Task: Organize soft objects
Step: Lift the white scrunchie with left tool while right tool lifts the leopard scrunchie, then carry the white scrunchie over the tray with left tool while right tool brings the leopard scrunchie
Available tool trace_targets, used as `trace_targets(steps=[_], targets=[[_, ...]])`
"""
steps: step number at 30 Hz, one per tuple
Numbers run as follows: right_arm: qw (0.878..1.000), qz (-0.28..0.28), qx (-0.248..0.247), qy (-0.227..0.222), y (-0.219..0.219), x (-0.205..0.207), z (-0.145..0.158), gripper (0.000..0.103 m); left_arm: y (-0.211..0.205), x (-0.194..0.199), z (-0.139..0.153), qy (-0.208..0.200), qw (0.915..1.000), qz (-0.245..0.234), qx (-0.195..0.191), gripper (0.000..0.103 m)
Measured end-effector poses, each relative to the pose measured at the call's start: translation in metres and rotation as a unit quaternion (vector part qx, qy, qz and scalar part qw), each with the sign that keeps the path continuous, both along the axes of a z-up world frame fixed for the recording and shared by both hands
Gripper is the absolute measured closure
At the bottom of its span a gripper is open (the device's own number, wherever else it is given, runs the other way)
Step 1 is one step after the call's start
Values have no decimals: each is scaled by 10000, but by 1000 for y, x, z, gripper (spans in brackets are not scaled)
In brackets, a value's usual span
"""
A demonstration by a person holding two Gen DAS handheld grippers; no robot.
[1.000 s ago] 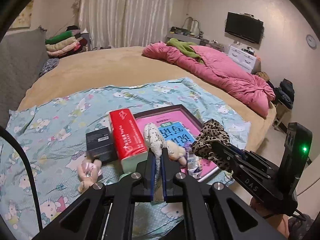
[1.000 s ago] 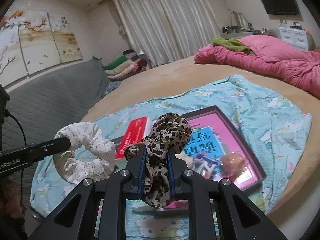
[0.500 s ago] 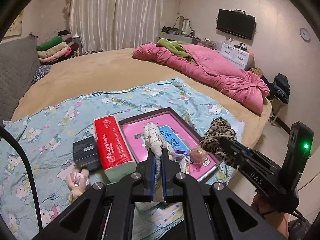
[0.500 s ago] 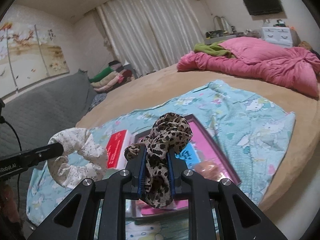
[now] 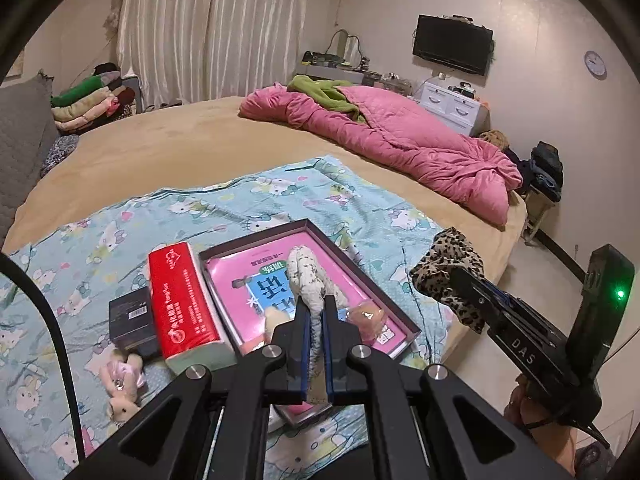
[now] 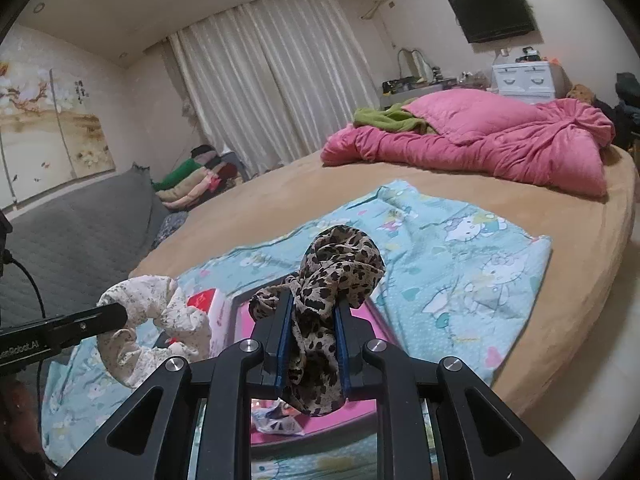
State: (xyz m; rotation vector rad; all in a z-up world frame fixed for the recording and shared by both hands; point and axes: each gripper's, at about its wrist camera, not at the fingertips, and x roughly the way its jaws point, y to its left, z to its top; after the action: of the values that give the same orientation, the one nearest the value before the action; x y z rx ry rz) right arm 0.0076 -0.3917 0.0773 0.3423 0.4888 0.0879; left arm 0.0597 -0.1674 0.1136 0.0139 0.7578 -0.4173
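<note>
With the left gripper pinching the white floral scrunchie and the right gripper clamping the leopard scrunchie, both aloft over the pink tray, placement seems next, perhaps toward twelve o'clock.

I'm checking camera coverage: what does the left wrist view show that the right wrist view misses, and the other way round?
Only the left wrist view shows the black box, the small plush toys beside the red tissue pack's near end, and the wall clock. Only the right wrist view shows the painted wall panels above the grey headboard. Both share the white floral scrunchie in the left gripper, the leopard scrunchie in the right gripper, the pink-lined tray, the red tissue pack and the pink quilt.
</note>
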Motion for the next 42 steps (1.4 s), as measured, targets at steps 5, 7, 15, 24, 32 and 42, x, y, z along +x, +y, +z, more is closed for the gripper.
trace_targets(steps=[5,7,15,24,32,42], targets=[[9999,-99,21,-3,-8,0,-1,84,-7,9,-11,96,9999,-48,-6,98],[9999,-102,23,3,-9,0,-3,84,-9,14,-17,178,9998,-55,-4,98],[10000,-69,29,31,-9,1,-7,84,-15,31,-49,519,9986,-69,-96,98],[9999,-31,-22,123,-6,5,-15,84,-20,40,-71,726,9968,-158,-286,98],[9996,20,-49,272,-4,12,-23,84,-18,53,-94,950,9954,-11,-104,98],[9977,264,-162,604,10,27,-45,84,-18,57,-118,1113,9937,58,146,98]])
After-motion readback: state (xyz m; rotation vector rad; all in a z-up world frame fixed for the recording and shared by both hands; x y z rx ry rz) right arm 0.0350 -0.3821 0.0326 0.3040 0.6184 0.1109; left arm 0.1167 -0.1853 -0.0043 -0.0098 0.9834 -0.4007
